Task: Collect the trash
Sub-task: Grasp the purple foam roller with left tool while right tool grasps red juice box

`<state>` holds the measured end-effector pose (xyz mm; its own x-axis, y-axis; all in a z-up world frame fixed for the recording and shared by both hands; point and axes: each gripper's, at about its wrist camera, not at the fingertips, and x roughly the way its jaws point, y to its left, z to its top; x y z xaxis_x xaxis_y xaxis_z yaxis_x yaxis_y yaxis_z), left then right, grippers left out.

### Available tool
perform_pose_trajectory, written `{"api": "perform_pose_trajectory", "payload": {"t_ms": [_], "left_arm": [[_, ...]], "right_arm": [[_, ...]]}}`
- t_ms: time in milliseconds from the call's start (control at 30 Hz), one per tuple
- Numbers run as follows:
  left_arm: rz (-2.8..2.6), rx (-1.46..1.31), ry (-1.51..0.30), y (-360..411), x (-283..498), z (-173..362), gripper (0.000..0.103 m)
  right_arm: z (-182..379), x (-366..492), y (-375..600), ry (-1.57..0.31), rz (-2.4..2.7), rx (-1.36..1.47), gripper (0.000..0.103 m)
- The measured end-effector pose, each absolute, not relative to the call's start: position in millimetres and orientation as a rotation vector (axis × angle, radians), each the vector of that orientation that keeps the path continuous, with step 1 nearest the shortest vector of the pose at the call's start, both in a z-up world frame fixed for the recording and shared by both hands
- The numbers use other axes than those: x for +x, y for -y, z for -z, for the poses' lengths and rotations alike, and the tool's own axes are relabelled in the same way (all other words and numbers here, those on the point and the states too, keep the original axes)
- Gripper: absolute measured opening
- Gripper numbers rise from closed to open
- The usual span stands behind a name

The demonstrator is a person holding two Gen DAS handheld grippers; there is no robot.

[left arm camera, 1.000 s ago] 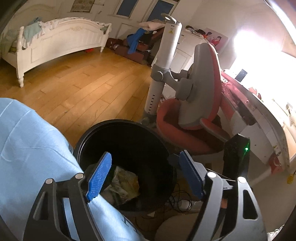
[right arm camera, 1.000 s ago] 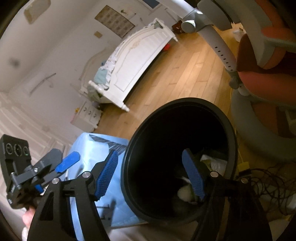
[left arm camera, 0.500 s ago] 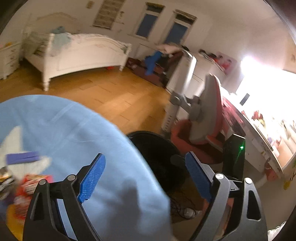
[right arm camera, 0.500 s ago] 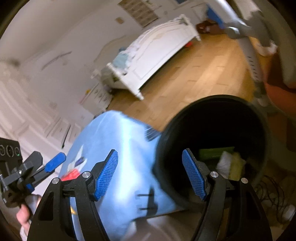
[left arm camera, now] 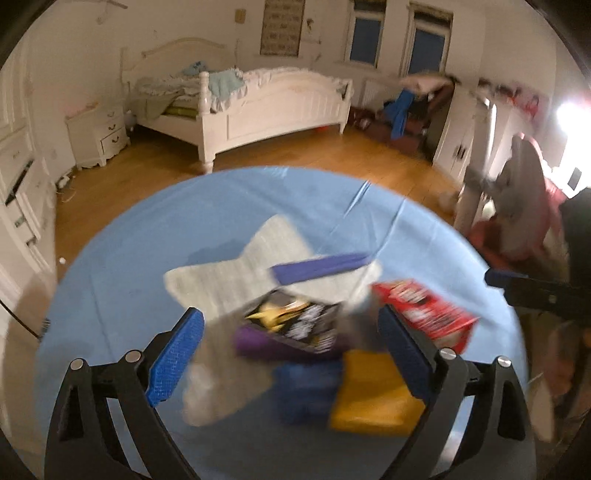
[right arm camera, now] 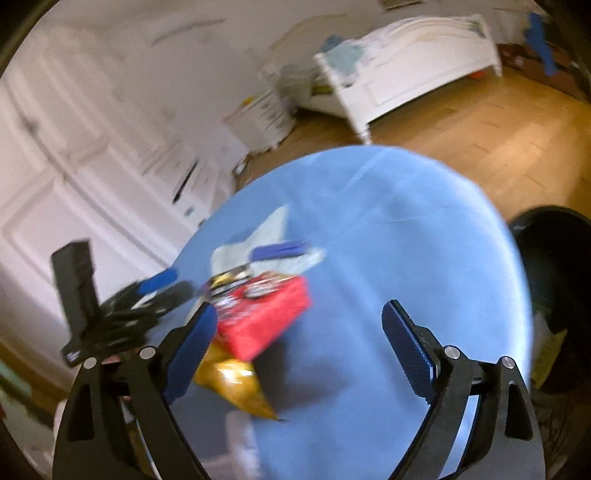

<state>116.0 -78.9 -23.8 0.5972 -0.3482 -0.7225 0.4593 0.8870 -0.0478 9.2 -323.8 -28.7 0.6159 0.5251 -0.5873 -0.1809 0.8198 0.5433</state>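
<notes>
Both hand-held grippers [left arm camera: 290,354] [right arm camera: 301,349] wide, empty.

I am seeing no writing I can make out. The red packet [left arm camera: 424,314], right of centre in my left view, is showing white printed shapes, and the black-and-yellow packet [left arm camera: 295,325] at centre is showing white marks, but both are blurring past reading. The framed sheet [left arm camera: 282,27] on the wall at the upper middle is too small to read.

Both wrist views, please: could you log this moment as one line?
left gripper: open, empty, just widened | right gripper: open, empty, just widened | wrappers: on blue table | bin: beside table
</notes>
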Motion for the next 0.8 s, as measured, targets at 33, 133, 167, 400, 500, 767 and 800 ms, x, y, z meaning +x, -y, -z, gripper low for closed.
{"api": "perform_pose_trajectory", "payload": {"t_ms": [33, 133, 167, 400, 500, 767, 800], "left_arm": [[0.477, 0.167, -0.811, 76.8, 118.7, 26.2, 0.094], [0.497, 0.215, -0.829, 73.5, 125.8, 34.9, 0.094], [0.511, 0.223, -0.833, 73.0, 127.8, 37.5, 0.094], [0.561, 0.257, -0.833, 77.1, 132.5, 46.1, 0.094], [0.58, 0.321, -0.836, 88.7, 136.1, 50.8, 0.094], [0.644, 0.234, -0.925, 90.7, 153.2, 62.4, 0.073], [0.646, 0.231, -0.924, 90.3, 151.5, 62.1, 0.073]], "right_arm": [[27.4, 12.8, 310.5, -0.827, -0.427, 0.436, 0.09], [28.3, 22.0, 267.1, -0.881, -0.433, 0.339, 0.089], [29.8, 21.7, 260.8, -0.888, -0.424, 0.312, 0.089], [39.2, 35.1, 250.8, -0.894, -0.325, 0.201, 0.071], [42.8, 36.3, 264.9, -0.881, -0.325, 0.234, 0.068], [44.7, 27.9, 301.7, -0.828, -0.391, 0.38, 0.064], [45.3, 27.2, 304.0, -0.825, -0.396, 0.393, 0.064]]}}
